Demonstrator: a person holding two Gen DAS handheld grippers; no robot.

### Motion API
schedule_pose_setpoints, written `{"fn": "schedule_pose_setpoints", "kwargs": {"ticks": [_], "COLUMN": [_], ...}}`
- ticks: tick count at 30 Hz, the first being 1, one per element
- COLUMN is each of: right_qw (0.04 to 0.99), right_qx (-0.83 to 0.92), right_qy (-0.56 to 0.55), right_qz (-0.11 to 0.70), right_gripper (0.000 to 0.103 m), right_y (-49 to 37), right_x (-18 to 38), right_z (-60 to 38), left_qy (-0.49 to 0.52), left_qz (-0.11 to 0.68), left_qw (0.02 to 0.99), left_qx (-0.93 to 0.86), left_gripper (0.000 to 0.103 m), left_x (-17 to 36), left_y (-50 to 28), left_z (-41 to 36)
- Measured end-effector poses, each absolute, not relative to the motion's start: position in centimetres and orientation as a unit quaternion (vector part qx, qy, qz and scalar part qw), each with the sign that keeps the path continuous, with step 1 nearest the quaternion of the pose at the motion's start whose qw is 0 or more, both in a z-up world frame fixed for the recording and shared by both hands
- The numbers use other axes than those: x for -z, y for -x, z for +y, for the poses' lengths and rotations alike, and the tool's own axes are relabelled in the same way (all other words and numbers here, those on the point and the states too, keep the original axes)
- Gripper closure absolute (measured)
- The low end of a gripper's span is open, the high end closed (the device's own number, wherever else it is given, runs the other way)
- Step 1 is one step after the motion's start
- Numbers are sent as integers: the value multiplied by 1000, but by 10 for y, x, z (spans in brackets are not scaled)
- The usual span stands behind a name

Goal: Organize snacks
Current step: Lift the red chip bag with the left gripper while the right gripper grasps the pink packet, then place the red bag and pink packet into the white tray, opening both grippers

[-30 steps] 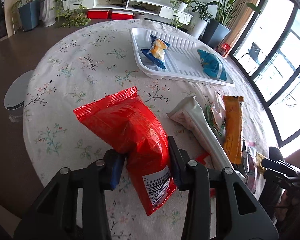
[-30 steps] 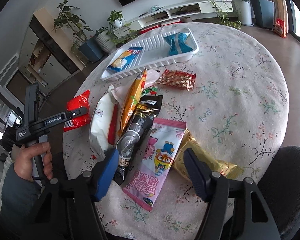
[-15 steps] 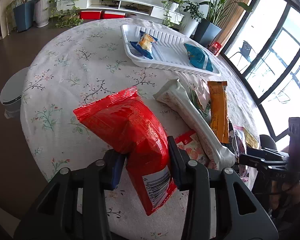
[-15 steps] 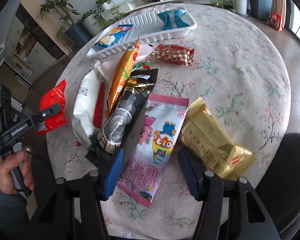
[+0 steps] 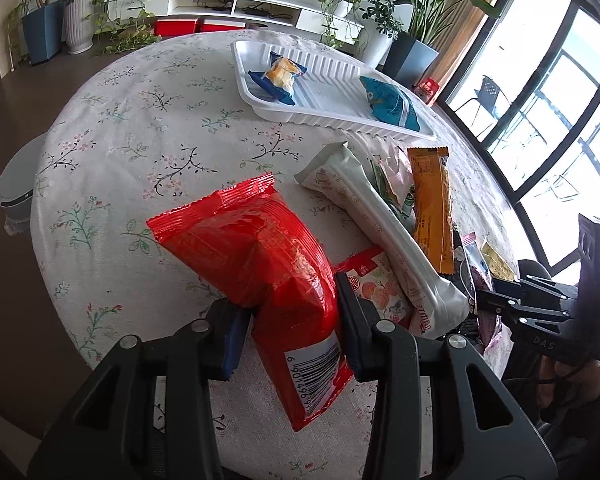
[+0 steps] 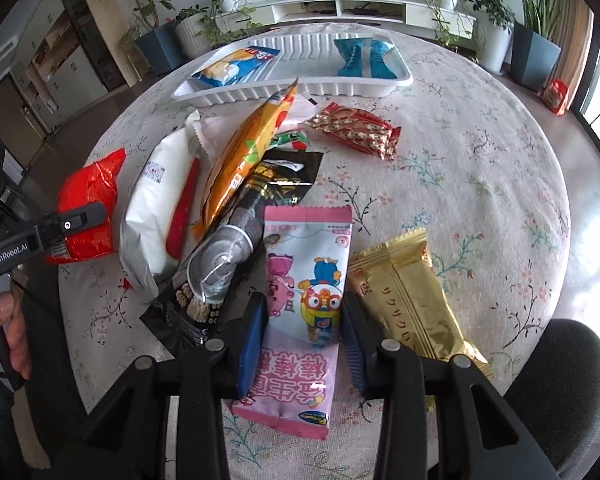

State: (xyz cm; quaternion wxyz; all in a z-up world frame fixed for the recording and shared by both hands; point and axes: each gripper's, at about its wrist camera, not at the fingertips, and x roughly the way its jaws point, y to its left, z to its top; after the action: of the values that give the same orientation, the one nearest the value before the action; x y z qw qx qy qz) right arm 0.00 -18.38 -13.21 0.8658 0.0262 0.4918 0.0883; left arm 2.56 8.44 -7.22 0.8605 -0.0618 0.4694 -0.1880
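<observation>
Between the right gripper's point(image 6: 304, 336) closing jaws lay the pink cartoon packet point(image 6: 304, 304), flat on the round table point(image 6: 460, 152), the pads at its long edges. At ten o'clock from it, the left gripper point(image 5: 292, 320) pinched the red bag point(image 5: 260, 264) near its barcode end. Both packs looked light, soft and slippery; a mid-body grip seemed safest. The white tray point(image 6: 332, 84) waited at twelve o'clock.
</observation>
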Motion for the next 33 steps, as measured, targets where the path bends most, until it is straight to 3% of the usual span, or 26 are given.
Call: {"fn": "schedule_pose_setpoints", "kwargs": {"ticks": [7,23,33], "right_qw": [871,881,915], "right_qx": [-94,-106,-76], "right_qy": [-48,-158,-172], "right_qz": [480,434,356], "right_gripper": [81,81,81], "right_y": [5,-17,-98], "right_x": [122,74,-3], "right_z": [-191,-251,-308], "left_qy": [70,93,37], "left_qz": [464,430,399], "left_qw": [862,870,883], "left_qx": [192,224,243], "left_gripper": [66,66,66], "left_x": [66,21,-37], "left_y": [-24,-50,-142], "left_z": [89,91,65]}}
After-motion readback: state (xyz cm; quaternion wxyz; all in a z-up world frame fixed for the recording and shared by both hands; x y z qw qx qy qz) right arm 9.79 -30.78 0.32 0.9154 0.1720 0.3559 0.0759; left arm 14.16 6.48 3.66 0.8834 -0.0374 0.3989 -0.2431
